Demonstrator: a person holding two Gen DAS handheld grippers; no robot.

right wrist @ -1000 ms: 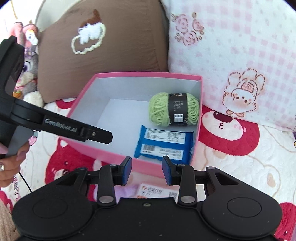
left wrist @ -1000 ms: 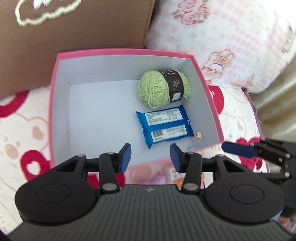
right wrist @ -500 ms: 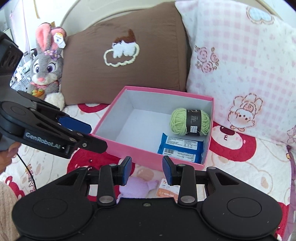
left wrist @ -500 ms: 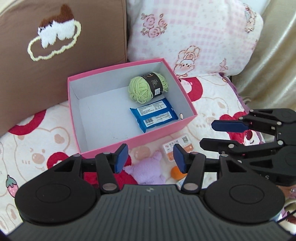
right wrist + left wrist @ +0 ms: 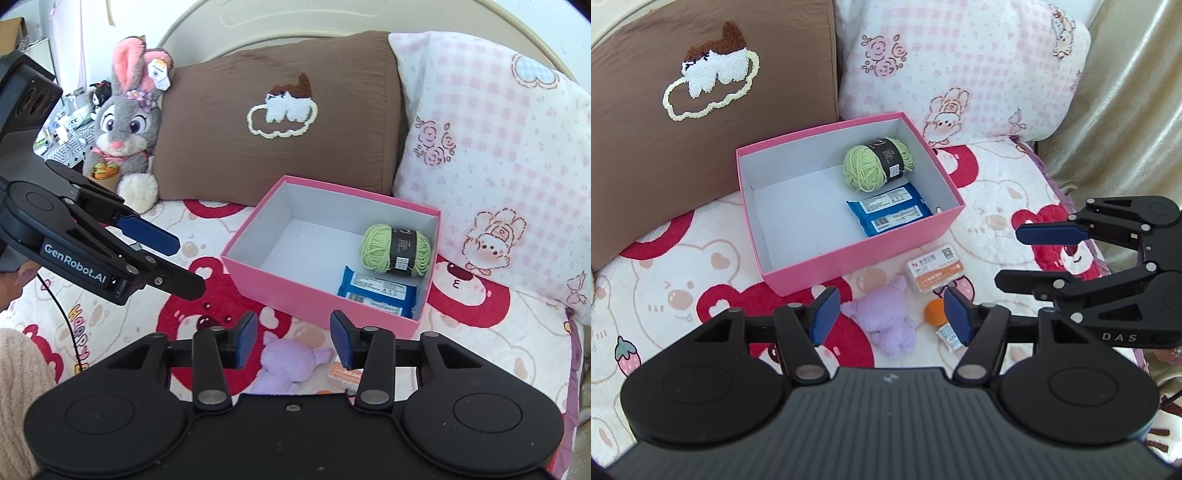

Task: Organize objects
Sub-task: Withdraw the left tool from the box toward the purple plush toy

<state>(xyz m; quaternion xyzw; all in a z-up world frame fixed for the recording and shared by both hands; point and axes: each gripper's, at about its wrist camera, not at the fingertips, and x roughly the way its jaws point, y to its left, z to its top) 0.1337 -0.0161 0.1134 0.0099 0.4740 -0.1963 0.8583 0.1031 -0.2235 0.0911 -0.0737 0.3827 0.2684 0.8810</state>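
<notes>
A pink box (image 5: pixel 864 254) (image 5: pixel 317 295) sits on the bed with a green yarn ball (image 5: pixel 877 166) (image 5: pixel 395 251) and a blue packet (image 5: pixel 890 214) (image 5: pixel 376 291) inside. In front of it lie a purple plush toy (image 5: pixel 890 317) (image 5: pixel 284 365), an orange-and-white card box (image 5: pixel 936 273) (image 5: pixel 343 374), a small orange object (image 5: pixel 934 312) and a tiny sachet (image 5: pixel 947 334). My left gripper (image 5: pixel 890 319) (image 5: pixel 184 266) hangs above the plush, jaws opening, nothing between them. My right gripper (image 5: pixel 293 341) (image 5: pixel 1008 258) hovers just right of it, jaws opening, empty too.
A brown pillow (image 5: pixel 701 110) (image 5: pixel 280 122) and a pink checked pillow (image 5: pixel 960 70) (image 5: pixel 498 147) stand behind the box. A grey rabbit plush (image 5: pixel 125 136) leans at the far left. A beige curtain (image 5: pixel 1126 103) hangs at the right. The quilt (image 5: pixel 676 280) has bear prints.
Both grippers pulled back and up from the box, so the plush, card box and orange object came into view. Both pairs of jaws have widened.
</notes>
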